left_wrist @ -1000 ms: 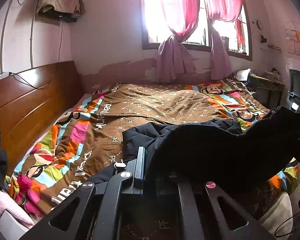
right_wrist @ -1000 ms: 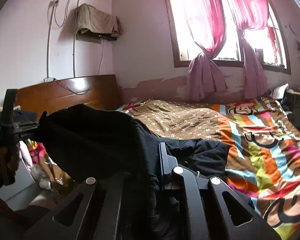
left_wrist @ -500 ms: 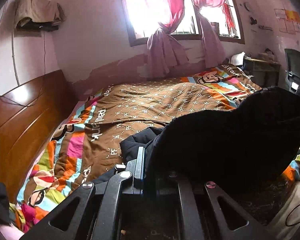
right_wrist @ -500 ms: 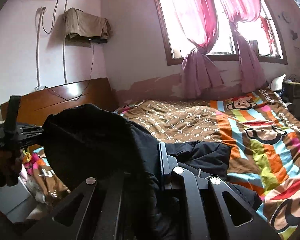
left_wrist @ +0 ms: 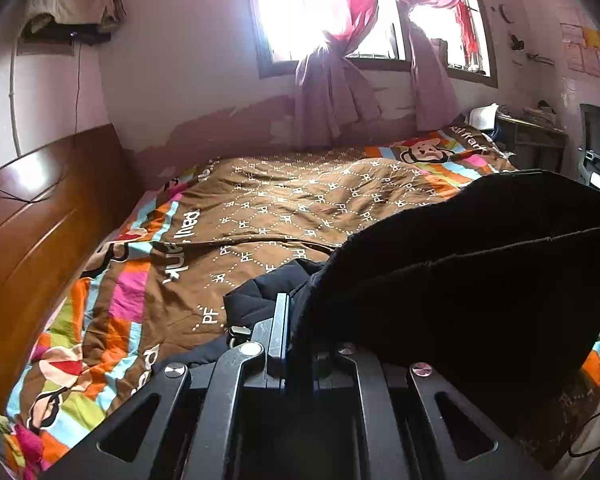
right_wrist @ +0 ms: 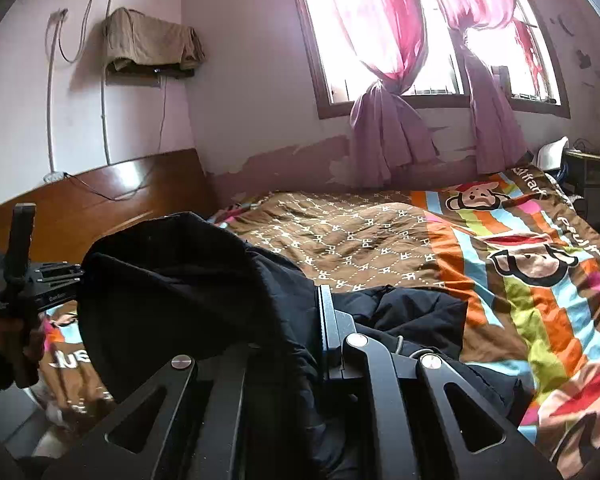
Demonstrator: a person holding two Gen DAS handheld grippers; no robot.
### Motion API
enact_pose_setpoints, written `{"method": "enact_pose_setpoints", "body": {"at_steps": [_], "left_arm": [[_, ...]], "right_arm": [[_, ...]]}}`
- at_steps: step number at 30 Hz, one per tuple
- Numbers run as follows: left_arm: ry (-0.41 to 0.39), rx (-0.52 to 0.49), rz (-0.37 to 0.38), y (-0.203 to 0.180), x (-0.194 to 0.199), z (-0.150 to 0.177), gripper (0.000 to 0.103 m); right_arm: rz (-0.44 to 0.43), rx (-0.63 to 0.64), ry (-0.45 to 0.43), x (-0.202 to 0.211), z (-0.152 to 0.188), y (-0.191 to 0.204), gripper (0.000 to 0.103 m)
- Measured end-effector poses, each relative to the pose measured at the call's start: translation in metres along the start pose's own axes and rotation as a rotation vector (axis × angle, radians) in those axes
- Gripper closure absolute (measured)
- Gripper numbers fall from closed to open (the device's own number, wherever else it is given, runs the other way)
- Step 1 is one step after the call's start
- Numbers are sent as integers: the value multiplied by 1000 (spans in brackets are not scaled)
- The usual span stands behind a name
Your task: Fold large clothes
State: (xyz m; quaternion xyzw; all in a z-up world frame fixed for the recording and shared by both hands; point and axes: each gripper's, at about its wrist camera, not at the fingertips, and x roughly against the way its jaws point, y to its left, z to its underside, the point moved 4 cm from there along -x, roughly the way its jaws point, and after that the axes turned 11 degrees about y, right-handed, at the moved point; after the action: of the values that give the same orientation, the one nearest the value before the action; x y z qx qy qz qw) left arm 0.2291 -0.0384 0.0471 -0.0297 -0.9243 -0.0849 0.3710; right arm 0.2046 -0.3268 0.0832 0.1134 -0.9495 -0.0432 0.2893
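A large black garment (left_wrist: 460, 280) hangs stretched between my two grippers above the near edge of the bed. My left gripper (left_wrist: 296, 332) is shut on one edge of it; the cloth covers the right finger. My right gripper (right_wrist: 300, 320) is shut on the other edge (right_wrist: 172, 288); the cloth covers its left finger. The rest of the garment lies bunched on the bedspread (right_wrist: 400, 312). The left gripper's body (right_wrist: 40, 284) shows at the far left of the right wrist view.
The bed has a brown and striped cartoon bedspread (left_wrist: 280, 208). A wooden headboard (left_wrist: 40, 216) stands on the left. Pink curtains (left_wrist: 332, 92) hang at the window behind. A desk (left_wrist: 536, 136) and a black chair (left_wrist: 596, 148) stand at the right.
Both grippers have lifted the black garment higher and the held edge is drawn up into a taller fold. Both views have tilted and shifted slightly.
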Motion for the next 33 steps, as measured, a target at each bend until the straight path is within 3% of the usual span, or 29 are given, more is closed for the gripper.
{"method": "enact_pose_setpoints", "body": {"at_steps": [5, 10, 14, 16, 21, 22, 24, 26, 28, 29, 33], "left_arm": [[20, 6, 22, 2, -47, -36, 96], [30, -3, -4, -2, -106, -56, 95], [107, 7, -4, 0, -148, -56, 94], [143, 42, 51, 3, -164, -53, 94], [137, 100, 123, 8, -164, -47, 88], [136, 93, 122, 8, -161, -46, 85], [125, 95, 141, 10, -158, -47, 66], [89, 128, 147, 15, -148, -47, 15], [17, 167, 137, 22, -133, -49, 12], [11, 173, 134, 24, -129, -50, 12], [22, 172, 127, 31, -115, -44, 12]], "right_arm": [[38, 10, 43, -48, -31, -19, 94], [-9, -20, 75, -107, -53, -45, 94], [-8, -39, 162, -161, -49, -58, 94], [13, -22, 188, -177, -43, -60, 94], [31, -64, 231, -194, -25, -69, 91], [30, -74, 230, -193, -23, -71, 90], [24, -82, 229, -190, -21, -73, 85], [42, -89, 232, -186, -19, -75, 73], [66, -95, 232, -182, -21, -79, 62], [86, -101, 230, -177, -22, -82, 52], [127, -123, 169, -148, -30, -92, 38]]}}
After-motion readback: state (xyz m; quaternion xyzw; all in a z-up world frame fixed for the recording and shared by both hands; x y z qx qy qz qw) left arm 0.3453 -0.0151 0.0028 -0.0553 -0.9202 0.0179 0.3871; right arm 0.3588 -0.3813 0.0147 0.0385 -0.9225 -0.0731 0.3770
